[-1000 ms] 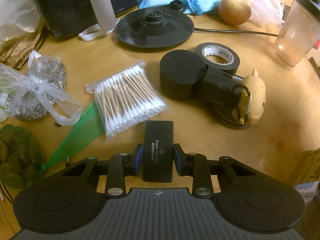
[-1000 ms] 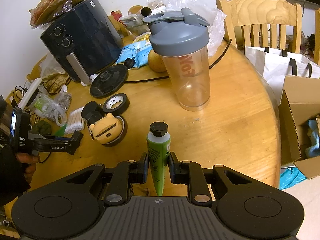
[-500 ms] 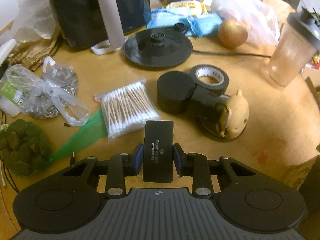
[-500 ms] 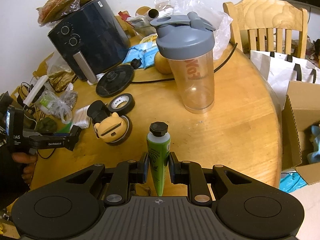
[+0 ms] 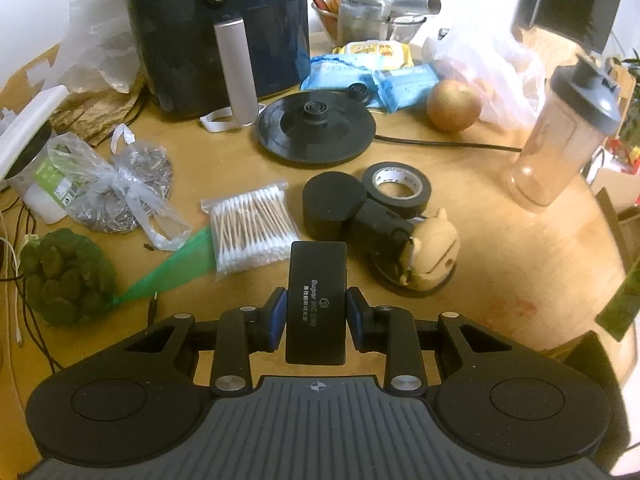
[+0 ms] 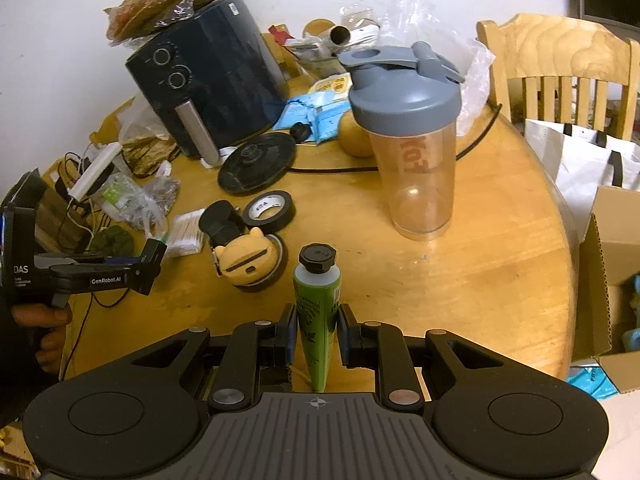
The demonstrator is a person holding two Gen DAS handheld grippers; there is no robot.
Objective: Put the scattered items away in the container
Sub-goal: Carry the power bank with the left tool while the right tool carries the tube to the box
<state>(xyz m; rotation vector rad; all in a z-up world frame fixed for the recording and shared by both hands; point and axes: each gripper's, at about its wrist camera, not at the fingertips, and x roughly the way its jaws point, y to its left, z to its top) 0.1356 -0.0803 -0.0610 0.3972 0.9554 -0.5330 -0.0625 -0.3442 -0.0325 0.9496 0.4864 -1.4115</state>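
My left gripper (image 5: 316,312) is shut on a flat black box (image 5: 316,300) with white lettering, held above the round wooden table (image 5: 500,260). It also shows in the right wrist view (image 6: 150,258) at the left. My right gripper (image 6: 318,330) is shut on a green tube (image 6: 318,312) with a black cap, upright over the table's near edge. On the table lie a bag of cotton swabs (image 5: 252,228), a black tape roll (image 5: 398,188), a black cylinder (image 5: 334,204) and a tan animal-shaped gadget (image 5: 430,252). An open cardboard box (image 6: 612,276) stands off the table's right side.
A dark air fryer (image 5: 216,28), a black kettle base (image 5: 316,128) with cord, a shaker bottle (image 6: 412,140), a round fruit (image 5: 454,106), blue packets (image 5: 380,80) and plastic bags (image 5: 116,188) crowd the back and left. A wooden chair (image 6: 556,68) and white bag (image 6: 576,160) stand at right.
My left gripper has pulled back and up with the black box, so the table items look farther away. My right gripper has drifted a little, still holding the green tube.
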